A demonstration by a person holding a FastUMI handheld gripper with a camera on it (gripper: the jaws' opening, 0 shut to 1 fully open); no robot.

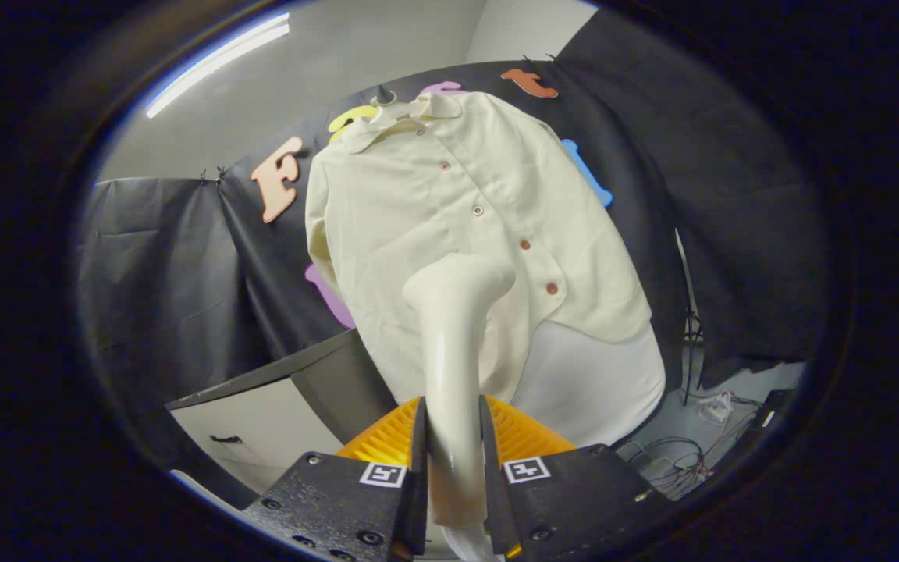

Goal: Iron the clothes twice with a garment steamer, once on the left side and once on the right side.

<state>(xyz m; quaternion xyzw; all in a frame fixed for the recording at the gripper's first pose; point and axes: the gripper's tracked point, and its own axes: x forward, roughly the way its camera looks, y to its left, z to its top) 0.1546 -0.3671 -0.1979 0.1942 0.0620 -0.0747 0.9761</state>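
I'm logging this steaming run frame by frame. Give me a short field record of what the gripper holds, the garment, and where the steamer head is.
gripper: jaws shut on the garment steamer's handle
garment steamer: cream, handle between the jaws, head up ahead of them
shirt: pale yellow, buttoned, hanging on a hanger against the black cloth wall
steamer head position: at the shirt's lower front, beside the bottom buttons; contact cannot be told
cabinet: beyond the jaws, beside the shirt's hem

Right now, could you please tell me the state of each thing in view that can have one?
tongs: shut on the steamer's handle.
garment steamer: held upright, head against the shirt's lower front.
shirt: hanging on a hanger, buttoned.
hanger: hooked up, carrying the shirt.
cabinet drawer: closed.
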